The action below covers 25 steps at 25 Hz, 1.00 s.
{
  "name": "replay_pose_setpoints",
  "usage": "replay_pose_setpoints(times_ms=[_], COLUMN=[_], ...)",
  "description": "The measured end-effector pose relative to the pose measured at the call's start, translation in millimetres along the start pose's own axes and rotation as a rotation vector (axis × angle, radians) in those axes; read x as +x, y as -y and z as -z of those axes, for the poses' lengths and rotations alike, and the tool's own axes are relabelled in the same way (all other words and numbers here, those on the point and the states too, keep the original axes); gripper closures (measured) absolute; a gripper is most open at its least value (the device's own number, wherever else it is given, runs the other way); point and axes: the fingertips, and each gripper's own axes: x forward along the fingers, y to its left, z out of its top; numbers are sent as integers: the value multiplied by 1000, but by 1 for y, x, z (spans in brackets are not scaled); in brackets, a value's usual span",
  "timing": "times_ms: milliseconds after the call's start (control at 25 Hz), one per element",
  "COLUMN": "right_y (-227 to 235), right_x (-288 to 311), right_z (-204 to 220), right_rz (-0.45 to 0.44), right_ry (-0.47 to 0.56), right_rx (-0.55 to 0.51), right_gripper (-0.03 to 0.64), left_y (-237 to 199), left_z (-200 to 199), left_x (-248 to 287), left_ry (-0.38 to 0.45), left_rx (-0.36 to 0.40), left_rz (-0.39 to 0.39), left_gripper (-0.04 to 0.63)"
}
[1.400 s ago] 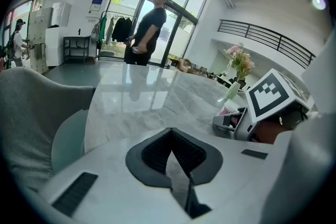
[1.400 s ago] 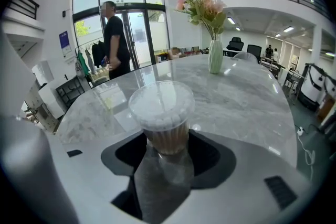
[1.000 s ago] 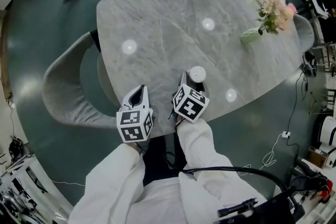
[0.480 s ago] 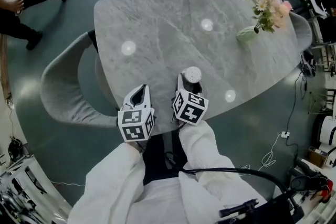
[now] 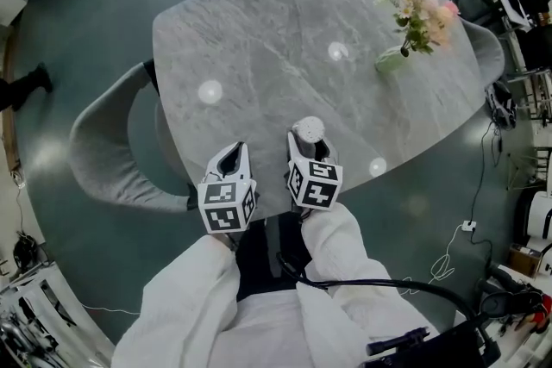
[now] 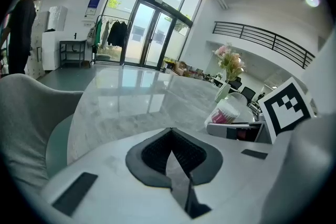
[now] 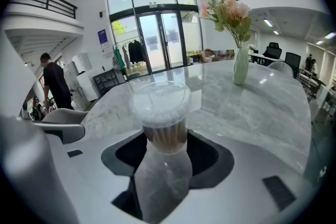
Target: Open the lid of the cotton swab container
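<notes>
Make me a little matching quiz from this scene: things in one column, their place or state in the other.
1 cotton swab container
2 left gripper
3 vase of flowers
4 chair

A shut, empty
B far right of the table
C held in the right gripper
D at the table's left edge

Pairs: 1-C, 2-A, 3-B, 4-D.

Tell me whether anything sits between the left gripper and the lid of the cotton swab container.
Nothing visible does. The clear round plastic cotton swab container is held by its body in the fingers of the right gripper, its lid uncovered. The left gripper, shut and empty, has only bare grey marble table between.
</notes>
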Motion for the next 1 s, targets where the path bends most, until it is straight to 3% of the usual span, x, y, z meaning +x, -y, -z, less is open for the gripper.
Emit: replay_pose_setpoints(times_ms=[720,1000], right_y=[-17,-12], right_x=[-50,-65], right_z=[-67,-88], right_rz=[-382,-484], right_ry=[-31,-40], right_rx=[-417,-496], right_gripper=[325,325], left_y=[71,93], left_z=[-54,-84], left_x=[-11,-18], left_ry=[62,106], left_rx=[119,203], left_rz=[75,75], left_gripper=[588,589])
